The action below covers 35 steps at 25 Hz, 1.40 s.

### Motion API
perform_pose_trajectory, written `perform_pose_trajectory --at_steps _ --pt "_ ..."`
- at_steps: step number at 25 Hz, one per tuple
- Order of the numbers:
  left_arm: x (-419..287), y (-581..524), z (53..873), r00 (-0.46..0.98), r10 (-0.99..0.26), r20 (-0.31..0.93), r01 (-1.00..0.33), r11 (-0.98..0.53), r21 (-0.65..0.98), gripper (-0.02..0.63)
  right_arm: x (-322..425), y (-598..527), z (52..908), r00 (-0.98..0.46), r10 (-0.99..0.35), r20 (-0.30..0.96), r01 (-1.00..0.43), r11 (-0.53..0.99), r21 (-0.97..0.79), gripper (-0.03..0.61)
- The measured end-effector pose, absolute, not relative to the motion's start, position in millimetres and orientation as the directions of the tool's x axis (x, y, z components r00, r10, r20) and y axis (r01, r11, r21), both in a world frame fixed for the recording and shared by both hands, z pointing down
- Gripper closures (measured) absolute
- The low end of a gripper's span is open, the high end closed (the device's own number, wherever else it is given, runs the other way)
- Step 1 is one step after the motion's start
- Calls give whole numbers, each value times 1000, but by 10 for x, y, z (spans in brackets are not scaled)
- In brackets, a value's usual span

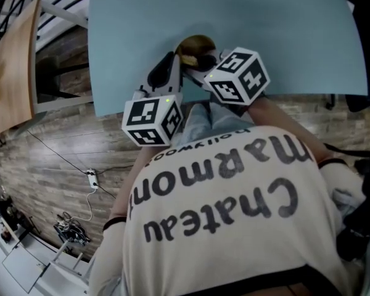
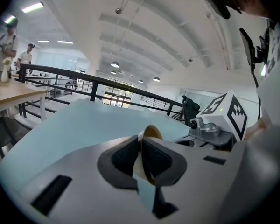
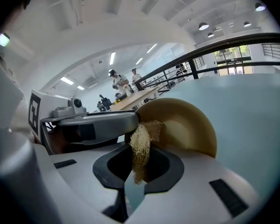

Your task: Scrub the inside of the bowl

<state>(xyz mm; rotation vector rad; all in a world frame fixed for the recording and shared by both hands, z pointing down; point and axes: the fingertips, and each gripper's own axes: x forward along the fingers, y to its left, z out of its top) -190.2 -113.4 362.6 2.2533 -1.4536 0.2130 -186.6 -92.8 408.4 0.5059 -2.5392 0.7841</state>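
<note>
A tan wooden bowl [image 1: 196, 44] is tipped up on the light blue table [image 1: 265, 23] near its front edge. My left gripper [image 1: 174, 63] is shut on the bowl's rim. In the left gripper view the thin rim [image 2: 151, 133] stands edge-on between the dark pads [image 2: 125, 157]. My right gripper [image 1: 200, 65] is shut on a pale fibrous scrubber [image 3: 141, 148], which touches the inside of the bowl [image 3: 186, 125]. The left gripper's body [image 3: 91, 122] lies just left of the scrubber. From the head view the scrubber is hidden behind the marker cubes.
The person's printed shirt [image 1: 234, 208] fills the lower head view. The table's front edge [image 1: 111, 111] is close to both grippers. A wooden table [image 1: 12, 60] and black railing [image 2: 60, 76] stand to the left; a power strip [image 1: 91, 177] lies on the floor. People [image 2: 7, 43] stand far off.
</note>
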Motion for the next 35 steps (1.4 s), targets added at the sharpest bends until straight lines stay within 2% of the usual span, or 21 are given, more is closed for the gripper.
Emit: perform_pose_trajectory --at_steps 8,19,35 --pt "-1924 -1100 3613 410 -837 362 -900 -308 308 588 -1849 -961 4144 -795 -193 575 -466 801 -375 520" --pt "-1944 -1037 3617 373 -858 352 -909 -261 326 584 -1624 -1065 4265 -735 -252 630 -551 764 -337 520" --pt "-2238 -830 3656 339 -866 367 -920 -223 323 588 -1465 -1130 4065 -683 -402 610 -674 669 -313 518"
